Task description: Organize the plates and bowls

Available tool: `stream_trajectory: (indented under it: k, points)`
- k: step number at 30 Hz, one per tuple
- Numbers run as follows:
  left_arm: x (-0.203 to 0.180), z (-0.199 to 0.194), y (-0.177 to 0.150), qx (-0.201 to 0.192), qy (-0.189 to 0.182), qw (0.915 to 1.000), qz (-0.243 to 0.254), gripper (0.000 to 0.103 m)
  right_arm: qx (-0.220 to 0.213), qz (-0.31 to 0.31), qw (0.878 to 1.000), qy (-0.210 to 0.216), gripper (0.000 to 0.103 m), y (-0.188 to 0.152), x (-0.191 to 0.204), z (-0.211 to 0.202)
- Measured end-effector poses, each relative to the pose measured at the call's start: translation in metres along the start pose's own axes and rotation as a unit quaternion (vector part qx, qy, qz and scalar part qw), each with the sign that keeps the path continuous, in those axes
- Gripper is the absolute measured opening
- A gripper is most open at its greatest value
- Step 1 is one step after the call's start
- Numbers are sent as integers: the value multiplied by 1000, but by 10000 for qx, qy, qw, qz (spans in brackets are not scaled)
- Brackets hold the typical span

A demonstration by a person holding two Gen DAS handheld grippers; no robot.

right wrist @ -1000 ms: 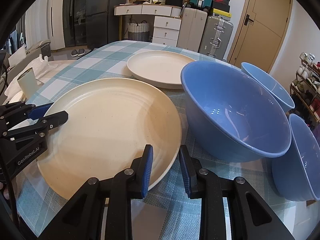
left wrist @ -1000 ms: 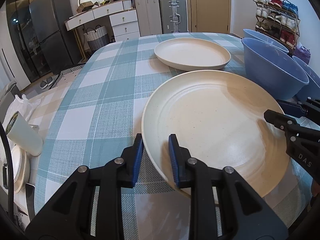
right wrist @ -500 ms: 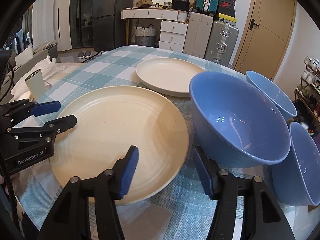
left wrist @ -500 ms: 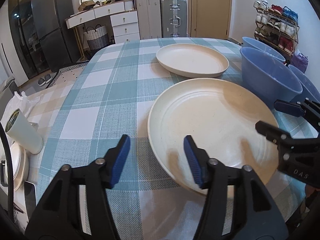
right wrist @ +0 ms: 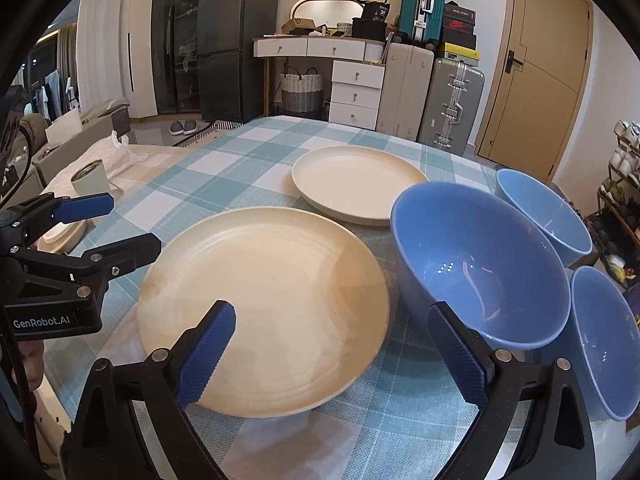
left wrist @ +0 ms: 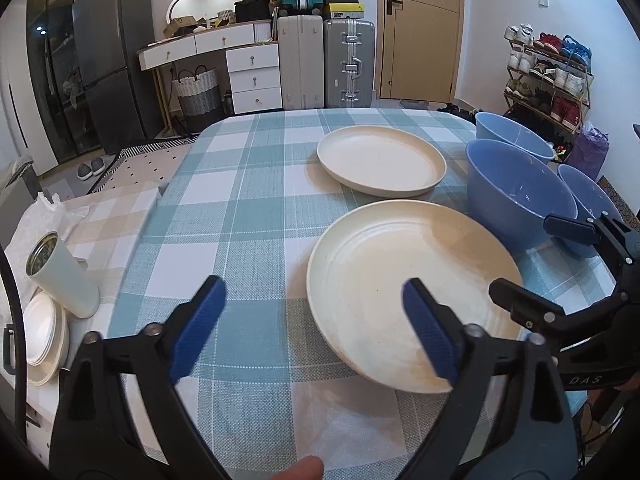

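A large cream plate [left wrist: 408, 280] lies flat on the checked tablecloth [left wrist: 248, 208]; it also shows in the right wrist view [right wrist: 272, 300]. A smaller cream plate [left wrist: 380, 164] [right wrist: 356, 184] lies behind it. Three blue bowls stand to the right: a large one [right wrist: 476, 276] [left wrist: 516, 196], one behind it [right wrist: 544, 216] and one at the right edge [right wrist: 604, 340]. My left gripper [left wrist: 316, 324] is open and empty, hovering by the large plate's near left rim. My right gripper [right wrist: 332, 348] is open and empty at the plate's near right rim.
Left of the table, a lower surface holds a white cup [left wrist: 60, 276], a stack of small white dishes [left wrist: 42, 336] and a plastic bag [left wrist: 44, 216]. Suitcases, drawers and a fridge stand beyond the far table edge. A shoe rack [left wrist: 548, 76] stands right.
Both grippers were nearly shut around the large plate's rim. They have opened wide and drawn back and up; the plate now lies free on the cloth.
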State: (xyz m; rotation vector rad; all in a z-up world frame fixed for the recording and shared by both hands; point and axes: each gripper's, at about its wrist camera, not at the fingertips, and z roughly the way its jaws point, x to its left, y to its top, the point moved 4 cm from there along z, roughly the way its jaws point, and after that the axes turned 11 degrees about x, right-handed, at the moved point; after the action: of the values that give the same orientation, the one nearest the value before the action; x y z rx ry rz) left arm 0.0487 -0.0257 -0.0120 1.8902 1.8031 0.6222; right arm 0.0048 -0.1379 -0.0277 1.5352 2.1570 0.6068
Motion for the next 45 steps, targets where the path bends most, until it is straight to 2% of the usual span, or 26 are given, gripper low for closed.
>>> stream_trajectory:
  k: [18,24,27,31,45]
  points:
    - [2,-34,17,-222,-10,9997,-85,101,-403,-188,9989,134,101,26,2,-52]
    - [2,-40,29,-281,6,9996,-70,101,-466,-148,9983,332,101,46,-6,-61]
    - [1,-42,34,-305,-9,9995,-53,101,-468,19,9968,646,102,58,-16,-66]
    - [-1,-43,43,-340,13,9994,16,101,-574,34,9974,430,102,72,-29,-74]
    - [-9,-39,78,-413,-66,9991,116,101,-658,-78,9976,200,102,106,-51,-78]
